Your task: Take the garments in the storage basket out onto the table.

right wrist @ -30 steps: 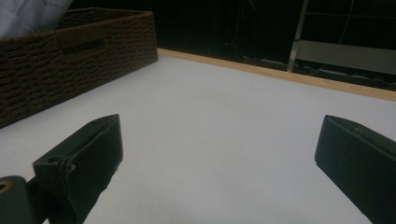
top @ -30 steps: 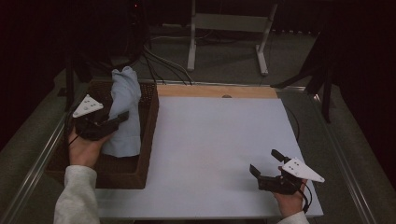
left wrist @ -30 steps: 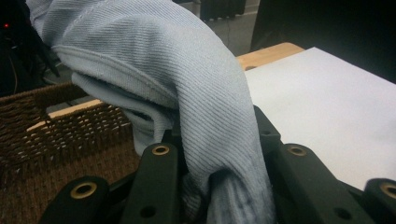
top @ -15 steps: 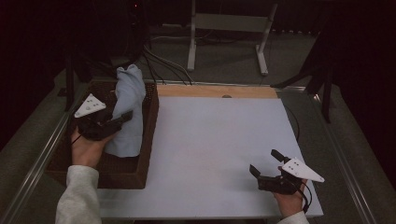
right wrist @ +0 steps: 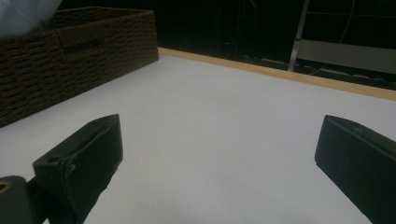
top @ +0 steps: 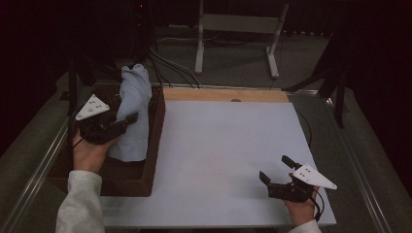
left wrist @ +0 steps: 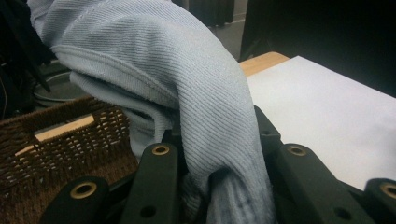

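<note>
The left gripper [top: 130, 118] is clamped on a pale blue cloth [top: 133, 116], jaws narrowed w/ the fabric bunched thick between them; in the left gripper view the cloth [left wrist: 187, 88] rises up & away from the jaws in a tall fold, w/ the rest hanging below into the wicker basket [top: 156, 127]. So the cloth sits partly lifted, its lower part inside the basket, right under & beside this gripper. Main risk, as I judge it: the grip is on a rolled bunch, not a flat edge, so a layer could slide out & the whole thing slump back in. The weave of the basket wall [left wrist: 60, 140] is rough & close to the jaws; a loose hem could snag on it, esp. if the pull goes sideways toward the white table [top: 228, 150] instead of up first, & that could drag or tip the basket. The right gripper [top: 274, 170] rests well apart on the table's near right, jaws wide w/ nothing between them [right wrist: 210, 154]; too far off to steady the basket or catch a falling end. Dim light makes fold edges hard to judge.
</note>
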The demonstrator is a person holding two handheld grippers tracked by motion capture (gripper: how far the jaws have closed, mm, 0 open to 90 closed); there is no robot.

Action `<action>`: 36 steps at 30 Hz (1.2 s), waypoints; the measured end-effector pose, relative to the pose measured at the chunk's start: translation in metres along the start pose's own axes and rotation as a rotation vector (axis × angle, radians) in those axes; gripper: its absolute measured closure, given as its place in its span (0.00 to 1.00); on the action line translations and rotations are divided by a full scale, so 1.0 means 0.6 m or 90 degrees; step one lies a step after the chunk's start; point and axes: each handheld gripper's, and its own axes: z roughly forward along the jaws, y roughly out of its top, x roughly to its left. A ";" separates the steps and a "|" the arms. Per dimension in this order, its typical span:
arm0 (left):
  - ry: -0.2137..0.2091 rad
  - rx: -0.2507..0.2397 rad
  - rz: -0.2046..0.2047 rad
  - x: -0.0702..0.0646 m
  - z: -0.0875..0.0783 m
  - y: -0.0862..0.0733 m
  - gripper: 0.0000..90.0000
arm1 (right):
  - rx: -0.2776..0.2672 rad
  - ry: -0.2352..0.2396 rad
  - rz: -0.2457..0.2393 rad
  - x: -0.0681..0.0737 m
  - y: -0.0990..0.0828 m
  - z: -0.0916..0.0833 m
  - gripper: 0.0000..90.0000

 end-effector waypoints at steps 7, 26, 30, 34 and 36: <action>-0.006 -0.007 0.008 -0.006 -0.003 0.010 0.79 | -0.001 -0.001 0.000 -0.001 0.000 0.000 0.01; -0.055 -0.024 0.001 -0.031 0.016 0.023 0.79 | -0.003 -0.001 -0.001 -0.001 0.000 -0.001 0.01; -0.065 -0.029 -0.002 -0.035 0.019 0.026 0.79 | -0.003 -0.001 -0.001 -0.001 0.000 -0.001 0.01; -0.071 -0.031 0.000 -0.039 0.023 0.030 0.79 | -0.003 0.000 -0.001 -0.001 0.000 -0.001 0.01; -0.073 -0.031 0.000 -0.041 0.025 0.031 0.79 | -0.003 0.000 -0.001 -0.001 0.000 -0.001 0.01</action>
